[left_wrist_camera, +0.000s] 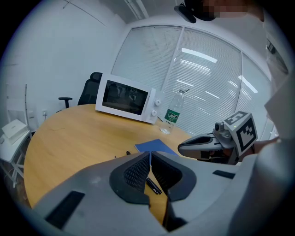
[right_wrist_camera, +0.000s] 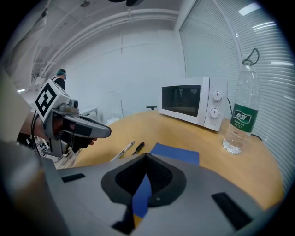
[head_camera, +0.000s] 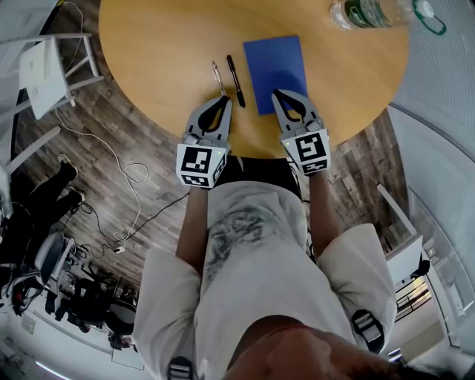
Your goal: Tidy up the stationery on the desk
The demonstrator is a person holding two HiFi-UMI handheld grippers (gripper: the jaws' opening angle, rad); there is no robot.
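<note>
A blue notebook (head_camera: 276,61) lies flat on the round wooden table (head_camera: 163,52). Left of it lie a black pen (head_camera: 236,80) and a silver pen (head_camera: 217,77), side by side. My left gripper (head_camera: 225,99) is shut and empty, its tips just short of the pens' near ends. My right gripper (head_camera: 276,93) is shut with nothing in it, hovering over the notebook's near left corner. From the right gripper view the notebook (right_wrist_camera: 177,152) and both pens (right_wrist_camera: 138,147) show beyond the shut jaws (right_wrist_camera: 146,156). The left gripper view shows the black pen (left_wrist_camera: 154,185) below its shut jaws (left_wrist_camera: 150,153).
A clear water bottle (head_camera: 367,12) stands at the table's far right, and a white microwave (left_wrist_camera: 126,97) sits at the far side. White chairs (head_camera: 44,70) and loose cables (head_camera: 130,178) are on the wood floor to the left.
</note>
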